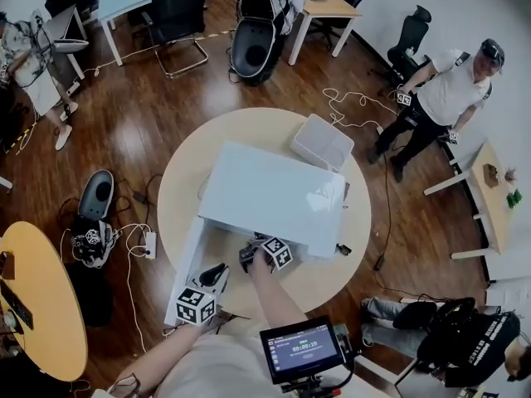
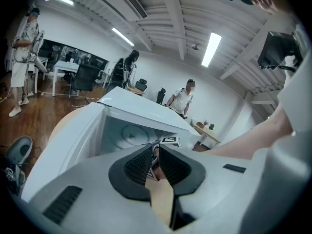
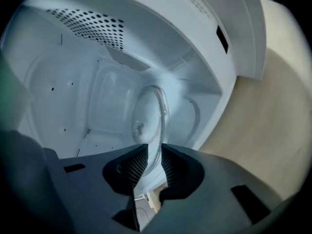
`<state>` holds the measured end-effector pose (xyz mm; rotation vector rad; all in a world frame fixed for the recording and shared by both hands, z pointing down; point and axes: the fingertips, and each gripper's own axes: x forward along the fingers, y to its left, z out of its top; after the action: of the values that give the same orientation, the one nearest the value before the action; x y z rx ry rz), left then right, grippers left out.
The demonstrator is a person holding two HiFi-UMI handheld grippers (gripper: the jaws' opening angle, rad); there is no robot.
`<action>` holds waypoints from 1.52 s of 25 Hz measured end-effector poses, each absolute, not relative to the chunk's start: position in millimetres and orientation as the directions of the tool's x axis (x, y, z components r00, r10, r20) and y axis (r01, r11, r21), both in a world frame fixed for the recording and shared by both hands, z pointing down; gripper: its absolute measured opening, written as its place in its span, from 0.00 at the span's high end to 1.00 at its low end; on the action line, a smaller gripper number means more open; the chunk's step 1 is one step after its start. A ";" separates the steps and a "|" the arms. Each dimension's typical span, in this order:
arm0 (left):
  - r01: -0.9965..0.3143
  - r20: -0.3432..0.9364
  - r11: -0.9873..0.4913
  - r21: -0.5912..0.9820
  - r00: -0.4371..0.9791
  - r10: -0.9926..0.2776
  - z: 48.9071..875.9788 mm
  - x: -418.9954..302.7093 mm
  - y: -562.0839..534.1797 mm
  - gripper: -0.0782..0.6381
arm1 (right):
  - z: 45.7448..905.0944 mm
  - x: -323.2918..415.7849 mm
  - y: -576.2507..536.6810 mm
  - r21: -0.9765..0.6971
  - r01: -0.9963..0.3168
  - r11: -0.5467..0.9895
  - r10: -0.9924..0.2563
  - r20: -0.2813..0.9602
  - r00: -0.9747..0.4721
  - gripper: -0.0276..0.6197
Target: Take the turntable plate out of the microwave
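Head view: microwave (image 1: 274, 193) on round counter (image 1: 187, 181), door (image 1: 187, 259) swung open toward the person. Right tongs (image 1: 249, 254) reach into the cavity mouth. Left tongs (image 1: 220, 274) hang beside the door, probably parked clear of the exit path.

Left gripper view: left tongs (image 2: 156, 152) all but together, nothing between them.

Right gripper view: right tongs (image 3: 154, 157) clamped on the rim of the turntable plate (image 3: 148, 118). The plate is inside the cavity, not yet out. The rim is likely the only hold flat glass offers.

**A:** What are we gripping down here?

**B:** We are pinching the rim of the turntable plate (image 3: 146, 116) between the right gripper (image 3: 154, 156) jaws at lower centre. It is showing edge-on.

**A:** And around it?

**B:** We are looking into the microwave (image 3: 73, 91), its perforated vent (image 3: 92, 28) sitting upper left and the table (image 3: 273, 126) showing at right.
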<state>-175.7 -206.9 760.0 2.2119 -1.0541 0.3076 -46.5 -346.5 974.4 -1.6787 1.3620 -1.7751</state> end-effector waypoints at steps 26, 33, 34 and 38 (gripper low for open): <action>-0.760 0.456 -0.443 0.477 0.644 -0.614 757.0 -175.1 -208.7 0.85 | 964.4 -19.6 -361.5 -0.872 -0.105 -0.479 -0.854 0.490 -0.173 0.76; -0.757 0.444 -0.435 0.487 0.644 -0.623 760.4 -179.1 -205.0 0.85 | 967.2 -35.6 -370.5 -0.891 -0.039 -0.452 -0.867 0.449 -0.214 0.54; -0.756 0.442 -0.434 0.489 0.644 -0.624 759.5 -180.0 -205.2 0.85 | 969.7 -36.4 -371.9 -0.887 -0.043 -0.460 -0.863 0.458 -0.214 0.54; -0.758 0.436 -0.426 0.494 0.640 -0.633 756.6 -184.7 -206.9 0.85 | 969.4 -42.1 -375.9 -0.862 -0.067 -0.502 -0.839 0.504 -0.205 0.54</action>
<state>-184.7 -206.9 756.6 2.1854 -1.0784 0.2401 -42.1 -375.9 969.4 -1.4905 1.0800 -1.7655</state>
